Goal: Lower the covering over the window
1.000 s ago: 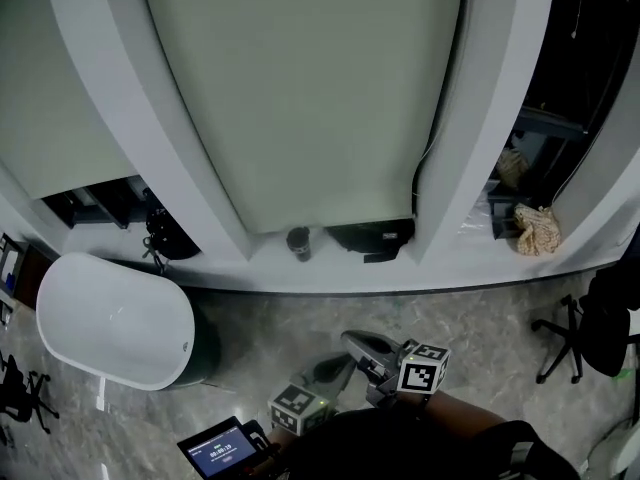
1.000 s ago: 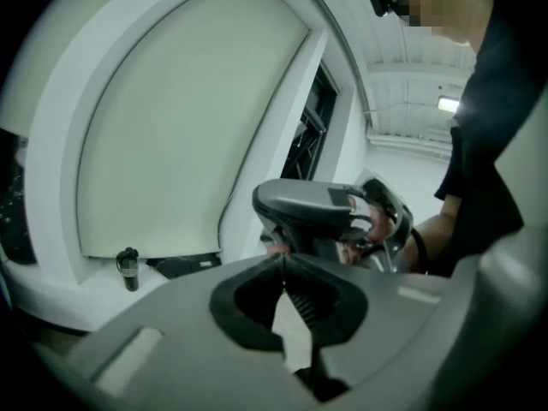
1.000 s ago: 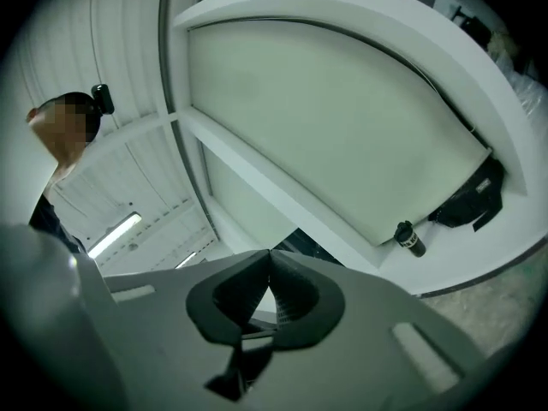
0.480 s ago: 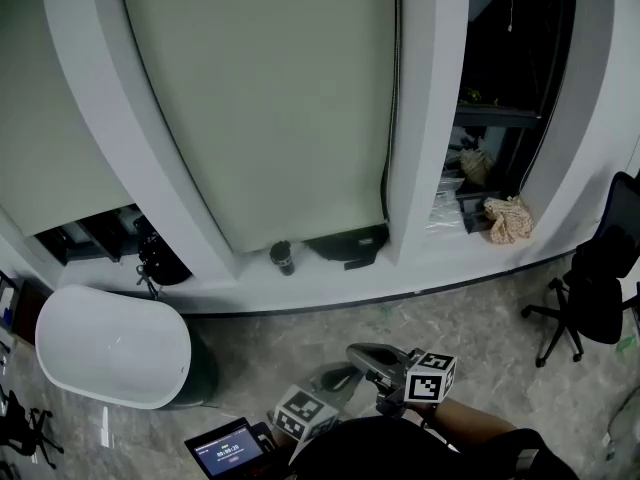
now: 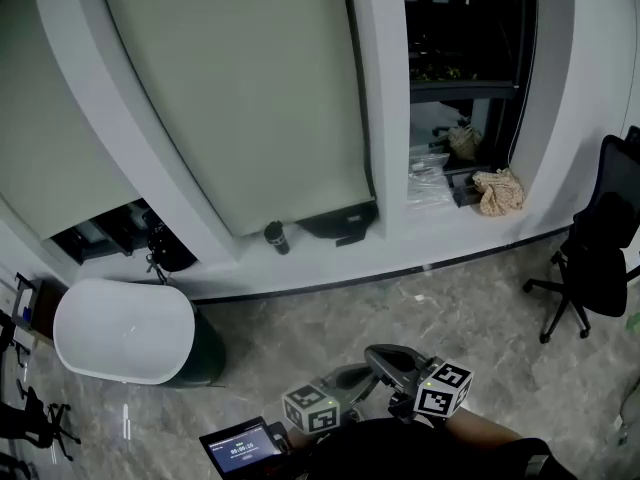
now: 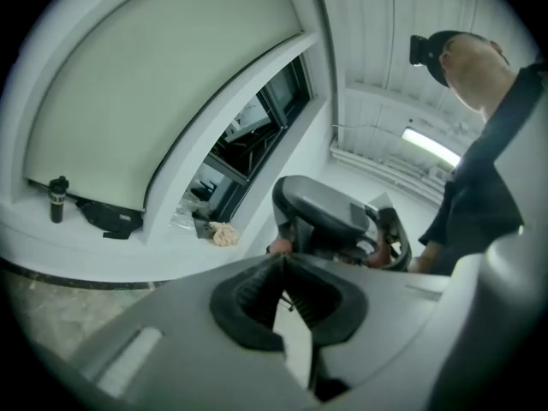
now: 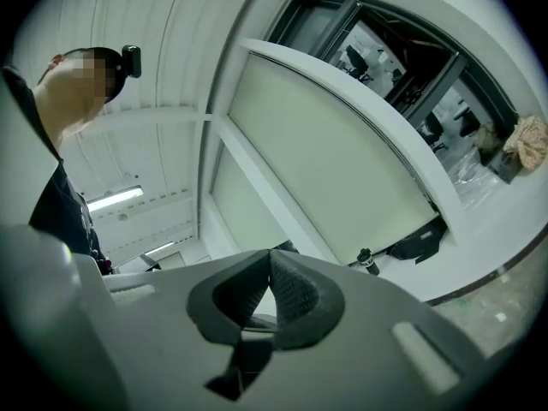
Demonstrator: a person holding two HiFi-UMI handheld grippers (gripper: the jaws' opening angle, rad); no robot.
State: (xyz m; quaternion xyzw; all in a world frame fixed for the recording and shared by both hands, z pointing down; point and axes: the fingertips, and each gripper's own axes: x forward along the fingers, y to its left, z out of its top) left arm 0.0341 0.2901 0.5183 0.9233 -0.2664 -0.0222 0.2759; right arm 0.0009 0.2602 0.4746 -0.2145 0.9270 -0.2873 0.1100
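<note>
- Low at the near edge, the left gripper (image 6: pixel 283 264) is held close to the person's body and roughly level. Its jaws are pressed together with nothing between them, and a small lit screen (image 5: pixel 240 449) sits just left of it.
- Just right of it, the right gripper (image 7: pixel 269 259) is also about level, with its jaws closed and empty. In the left gripper view its grey body crosses directly ahead of the left one.
- Both are over the marbled floor (image 5: pixel 330 313), well apart from the far wall.
- Far left, a white tub (image 5: pixel 122 330) stands on the floor near the sill (image 5: pixel 400 253), with a dark stand (image 5: pixel 160 250) behind it.
- In the middle bay, the pale roller blind (image 5: pixel 230 88) hangs nearly to the sill. A dark flask (image 5: pixel 274 236) and a black bag (image 5: pixel 337 224) lie at its foot.
- Right of the pillar, the window (image 5: pixel 465 78) is uncovered and shows dark glass, with a crumpled cloth (image 5: pixel 500 190) on its sill.
- Far right, there is a black office chair (image 5: pixel 595 258).
</note>
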